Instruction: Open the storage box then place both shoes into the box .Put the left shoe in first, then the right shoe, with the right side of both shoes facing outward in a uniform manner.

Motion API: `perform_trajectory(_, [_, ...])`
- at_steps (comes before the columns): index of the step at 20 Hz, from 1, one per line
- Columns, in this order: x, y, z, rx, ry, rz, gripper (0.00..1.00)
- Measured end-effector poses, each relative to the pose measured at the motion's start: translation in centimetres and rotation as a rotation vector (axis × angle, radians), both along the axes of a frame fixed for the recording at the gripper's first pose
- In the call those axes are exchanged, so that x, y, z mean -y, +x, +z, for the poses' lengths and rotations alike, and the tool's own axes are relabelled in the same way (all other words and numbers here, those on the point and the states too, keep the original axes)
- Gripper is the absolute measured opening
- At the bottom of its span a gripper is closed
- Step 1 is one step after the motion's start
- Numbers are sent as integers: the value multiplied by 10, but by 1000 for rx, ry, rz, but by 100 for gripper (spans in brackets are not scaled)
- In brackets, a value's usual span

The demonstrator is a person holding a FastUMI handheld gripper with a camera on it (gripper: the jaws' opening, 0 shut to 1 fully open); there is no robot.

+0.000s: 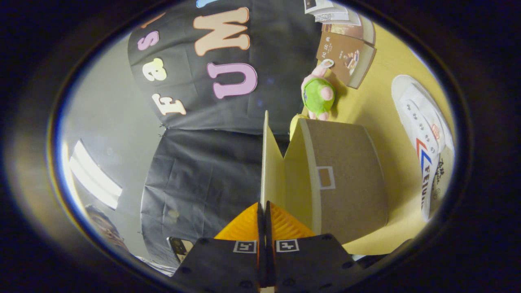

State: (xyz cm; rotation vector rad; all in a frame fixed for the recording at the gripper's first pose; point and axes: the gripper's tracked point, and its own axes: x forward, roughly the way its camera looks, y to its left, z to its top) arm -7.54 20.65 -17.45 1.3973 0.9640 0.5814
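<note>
My gripper [262, 206] is rolled onto its side, so the table looks upright. Its two orange fingers [285, 224] are pressed together on the edge of the storage box's thin yellow lid [268, 162]. The lid is swung up and away from the brown box [346, 175], whose pale yellow inside wall shows just beyond the fingers. A white canvas shoe [425, 134] with red and blue stripes lies on the yellow table [390, 61] on the far side of the box from the lid.
A green and pink plush toy [318, 94] sits on the table just past the box's far end. Brown books [346, 57] and some papers lie beyond it. A person [103, 228] is at the edge, beside the black cloth wall.
</note>
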Motion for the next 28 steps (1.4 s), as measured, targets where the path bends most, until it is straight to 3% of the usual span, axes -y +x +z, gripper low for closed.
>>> perform_trajectory(9, [-52,14,63,210,-201,189,8])
perform_trajectory(19, [-140,34,92,275,-233,299,8])
perform_trajectory(28, [-230,28,86,301,-256,374,8])
